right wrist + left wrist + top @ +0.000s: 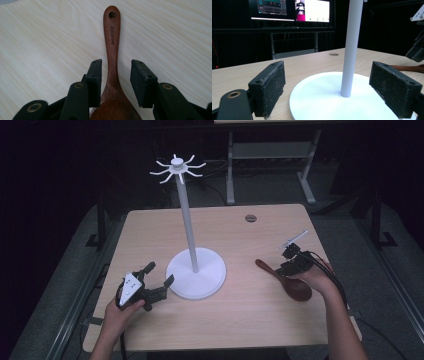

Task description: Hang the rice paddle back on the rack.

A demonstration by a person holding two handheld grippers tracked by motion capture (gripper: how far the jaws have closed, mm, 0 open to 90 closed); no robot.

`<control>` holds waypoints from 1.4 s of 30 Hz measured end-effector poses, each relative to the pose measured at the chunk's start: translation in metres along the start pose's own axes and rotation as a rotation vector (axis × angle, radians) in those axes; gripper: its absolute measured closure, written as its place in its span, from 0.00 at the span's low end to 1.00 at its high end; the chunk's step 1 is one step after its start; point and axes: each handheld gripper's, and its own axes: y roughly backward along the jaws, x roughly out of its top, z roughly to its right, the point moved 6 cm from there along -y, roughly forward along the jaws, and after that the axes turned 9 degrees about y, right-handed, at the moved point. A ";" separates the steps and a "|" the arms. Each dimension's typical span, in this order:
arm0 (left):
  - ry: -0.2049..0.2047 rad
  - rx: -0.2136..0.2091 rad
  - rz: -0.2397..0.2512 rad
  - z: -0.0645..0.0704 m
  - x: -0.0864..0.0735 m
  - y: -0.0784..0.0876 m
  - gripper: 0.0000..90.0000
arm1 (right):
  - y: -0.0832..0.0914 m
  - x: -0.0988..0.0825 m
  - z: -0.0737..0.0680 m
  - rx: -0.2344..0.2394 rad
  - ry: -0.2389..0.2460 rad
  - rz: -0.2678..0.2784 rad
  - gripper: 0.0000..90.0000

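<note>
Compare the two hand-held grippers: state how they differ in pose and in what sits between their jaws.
The left hand-held gripper faces the white stand, jaws wide, with the stand's pole beyond them, untouched. The right hand-held gripper straddles the wooden spoon on the table, jaws narrower, either side of its handle, with gaps visible. Both are open, gripping nothing.

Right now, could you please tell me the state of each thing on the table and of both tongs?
Wooden spoon: lying flat on the table, between the right jaws, not yet gripped.
White stand: upright, hooks empty.
Left tongs: open, facing the stand's base.
Right tongs: open, straddling the spoon's neck.
</note>
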 end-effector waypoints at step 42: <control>0.004 0.001 0.002 0.000 0.000 0.000 0.14 | -0.038 0.014 0.001 0.085 0.138 -0.342 0.82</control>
